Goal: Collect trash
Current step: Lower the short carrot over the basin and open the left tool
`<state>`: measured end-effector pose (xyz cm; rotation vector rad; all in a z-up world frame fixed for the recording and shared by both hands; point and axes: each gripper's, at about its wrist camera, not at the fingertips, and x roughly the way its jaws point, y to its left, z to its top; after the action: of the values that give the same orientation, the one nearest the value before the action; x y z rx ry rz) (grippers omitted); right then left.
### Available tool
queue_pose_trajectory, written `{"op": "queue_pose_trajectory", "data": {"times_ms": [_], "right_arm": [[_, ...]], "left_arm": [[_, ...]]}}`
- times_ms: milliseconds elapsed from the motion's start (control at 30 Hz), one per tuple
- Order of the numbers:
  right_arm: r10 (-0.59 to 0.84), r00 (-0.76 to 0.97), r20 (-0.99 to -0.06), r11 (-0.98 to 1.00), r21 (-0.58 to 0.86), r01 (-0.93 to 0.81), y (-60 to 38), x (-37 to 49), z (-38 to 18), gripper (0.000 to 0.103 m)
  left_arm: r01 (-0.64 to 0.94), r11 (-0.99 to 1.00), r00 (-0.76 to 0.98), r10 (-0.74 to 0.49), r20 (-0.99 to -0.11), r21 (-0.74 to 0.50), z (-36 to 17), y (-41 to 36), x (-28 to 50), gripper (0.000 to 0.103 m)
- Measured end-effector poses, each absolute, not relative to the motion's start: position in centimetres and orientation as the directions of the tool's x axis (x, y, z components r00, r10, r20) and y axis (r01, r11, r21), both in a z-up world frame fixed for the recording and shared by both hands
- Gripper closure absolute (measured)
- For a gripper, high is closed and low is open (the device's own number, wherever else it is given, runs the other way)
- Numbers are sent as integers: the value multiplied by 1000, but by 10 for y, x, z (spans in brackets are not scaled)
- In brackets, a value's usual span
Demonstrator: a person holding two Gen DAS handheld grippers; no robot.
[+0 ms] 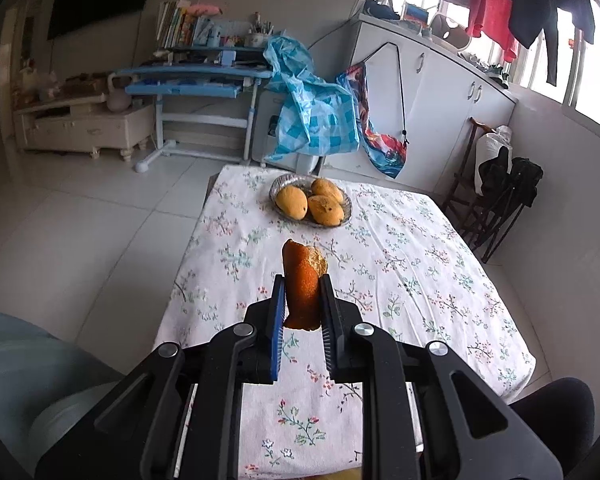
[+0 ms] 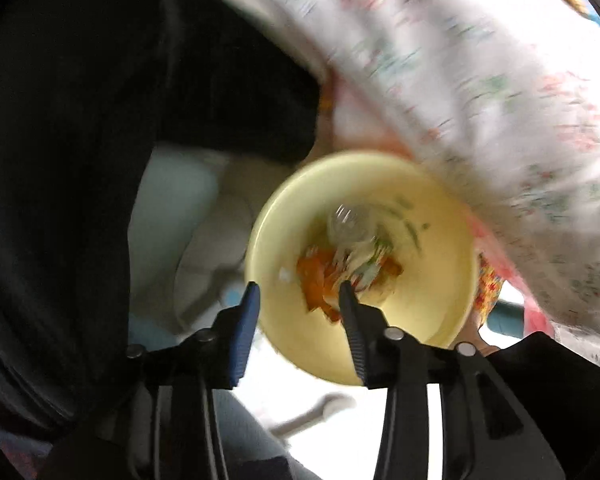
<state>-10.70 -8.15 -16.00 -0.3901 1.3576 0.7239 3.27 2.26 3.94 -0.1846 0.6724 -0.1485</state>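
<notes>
The left gripper [image 1: 303,296] is clamped on a curled strip of orange fruit peel [image 1: 302,280], held upright in the lower middle of the left wrist view, lifted clear of the table. The right gripper [image 2: 298,300] has its fingers spread wide apart with nothing between them; in the blurred right wrist view it hangs over the near rim of a pale yellow round plastic bin [image 2: 440,216] at the centre of the frame.

Scraps already lie at the bottom of that bin: more orange peel, a crumpled wrapper and something clear, too smeared to name. So the collecting looks well along; the held peel has yet to be dropped in, and no other litter shows on the cloth.

Beyond the left gripper, the white floral tablecloth [image 1: 420,280] covers a table, and a silver foil dish [image 1: 278,190] holding three yellow mangoes [image 1: 292,201] sits at its far end. A blue desk stands at upper left, white cabinets and hanging laundry at upper right.
</notes>
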Motion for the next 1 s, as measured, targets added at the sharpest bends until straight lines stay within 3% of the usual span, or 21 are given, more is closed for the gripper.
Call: {"op": "queue_pose_trajectory", "data": {"times_ms": [233, 433, 633, 1000], "right_arm": [[418, 294, -860, 805, 200, -559, -133, -93, -109, 49], [462, 478, -747, 876, 302, -375, -196, -79, -89, 43], [498, 542, -677, 867, 409, -286, -225, -74, -85, 38], [534, 598, -597, 840, 456, -294, -243, -79, -66, 34]], "left_arm": [[49, 979, 744, -169, -646, -199, 23, 24, 21, 87], [43, 986, 708, -142, -691, -159, 8, 16, -5, 87], [63, 995, 667, -102, -738, -80, -1, -4, -35, 87], [110, 994, 596, -44, -802, 27, -10, -32, -84, 87]]}}
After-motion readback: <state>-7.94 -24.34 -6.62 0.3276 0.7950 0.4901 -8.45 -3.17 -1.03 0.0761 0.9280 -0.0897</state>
